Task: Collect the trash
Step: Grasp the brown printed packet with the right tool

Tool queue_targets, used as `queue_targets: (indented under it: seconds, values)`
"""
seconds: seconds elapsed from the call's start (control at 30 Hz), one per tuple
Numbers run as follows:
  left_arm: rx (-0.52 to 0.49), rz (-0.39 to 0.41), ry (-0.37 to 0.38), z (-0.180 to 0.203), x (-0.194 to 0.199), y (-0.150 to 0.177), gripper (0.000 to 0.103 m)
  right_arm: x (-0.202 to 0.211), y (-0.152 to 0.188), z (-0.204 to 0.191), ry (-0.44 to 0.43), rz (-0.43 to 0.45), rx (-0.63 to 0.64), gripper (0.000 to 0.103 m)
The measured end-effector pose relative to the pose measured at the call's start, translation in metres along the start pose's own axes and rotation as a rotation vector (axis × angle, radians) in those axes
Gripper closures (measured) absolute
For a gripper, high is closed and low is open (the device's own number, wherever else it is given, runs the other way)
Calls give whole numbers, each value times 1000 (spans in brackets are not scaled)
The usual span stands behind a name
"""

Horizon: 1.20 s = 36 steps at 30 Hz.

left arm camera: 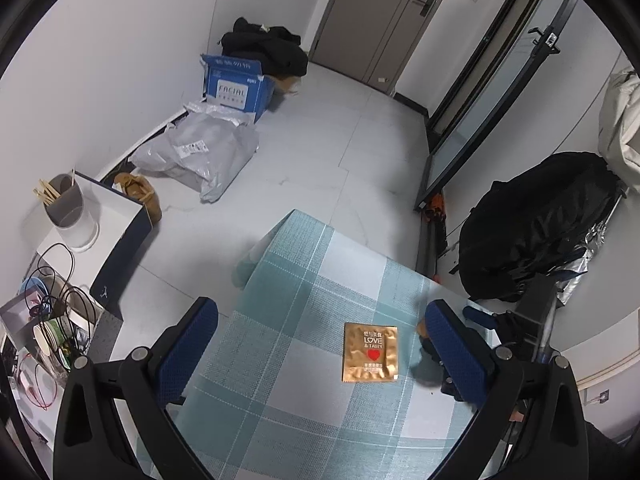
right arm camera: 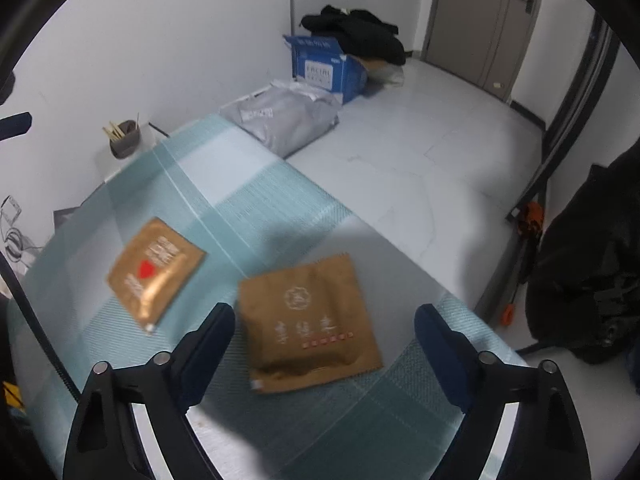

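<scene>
brown packet (right arm camera: 312,320) blurred, gold packet (right arm camera: 154,270) print unreadable

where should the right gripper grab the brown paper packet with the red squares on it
Grip the brown paper packet across its width, at the near end, coming down from above. It lies flat on the checked tablecloth, so no face stands up to pinch. The right gripper is open with its fingers already either side; its puffed near edge looks easiest to catch.

White walls (left arm camera: 120,60), pale tiled floor (left arm camera: 340,140), beige door (left arm camera: 380,20) in the far corner. Teal plaid cloth over the table (left arm camera: 300,300). Blue cardboard box (left arm camera: 236,86) and grey bag (left arm camera: 200,156) dumped along the wall.
</scene>
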State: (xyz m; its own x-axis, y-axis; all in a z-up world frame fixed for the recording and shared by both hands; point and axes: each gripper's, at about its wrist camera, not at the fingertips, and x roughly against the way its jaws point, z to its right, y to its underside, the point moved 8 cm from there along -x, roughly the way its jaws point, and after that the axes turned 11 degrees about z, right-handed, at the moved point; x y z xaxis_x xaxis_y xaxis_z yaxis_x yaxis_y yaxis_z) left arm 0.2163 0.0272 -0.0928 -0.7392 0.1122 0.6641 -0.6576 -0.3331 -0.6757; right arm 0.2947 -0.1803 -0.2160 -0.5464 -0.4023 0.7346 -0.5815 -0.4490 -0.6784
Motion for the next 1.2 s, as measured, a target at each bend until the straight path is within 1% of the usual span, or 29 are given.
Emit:
queue_targets:
  seconds: [0.03, 0.13, 0.27, 0.3, 0.4, 0.43, 0.5, 0.57, 0.6, 0.63, 0.67, 0.7, 0.77, 0.87, 1.0, 1.1, 1.2]
  values:
    - [-1, -3, -2, -1, -1, 0, 2, 3, -1, 1, 1, 29, 0, 13]
    - [0, -16, -3, -1, -4, 0, 2, 6, -3, -4, -13, 13, 8, 14]
    - [9, -40, -9, -1, -8, 3, 2, 10, -5, -17, -36, 18, 65, 28]
    - [12, -43, -9, -1, -8, 3, 2, 11, -5, -19, -43, 14, 67, 33]
    - [16, -46, -11, -3, -8, 3, 2, 15, -3, -24, -45, 13, 88, 43]
    - [20, -46, -12, -4, -8, 3, 2, 16, -2, -25, -51, 12, 81, 44]
    - [24, -43, -11, -4, -7, 3, 2, 19, 0, -25, -53, 10, 79, 52]
    - [22, -40, -16, -5, -6, 3, 2, 18, -1, -24, -52, 6, 75, 53]
    - [23, -42, -16, -5, -6, 3, 2, 19, 0, -24, -49, 6, 75, 56]
    - [25, -43, -15, -4, -7, 3, 2, 21, 0, -25, -51, 12, 80, 60]
    - [26, -43, -19, -5, -7, 3, 2, 22, 0, -28, -61, 10, 80, 73]
    - [24, -42, -23, -6, -7, 3, 2, 22, -1, -30, -59, 10, 84, 77]
    - [24, -39, -23, -6, -7, 3, 2, 24, -2, -31, -52, 13, 86, 79]
    - [14, -33, -28, -5, -6, 3, 2, 28, -3, -30, -57, 19, 62, 86]
    - [-14, -32, -28, -1, -7, 5, 2, 36, -11, -27, -45, 42, 35, 93]
    - [-32, -53, -19, 3, -11, 10, 2, 46, -17, -26, -45, 68, 10, 97]
    - [-38, -105, 3, 8, -21, 20, 2, 59, -23, -25, -48, 97, -26, 98]
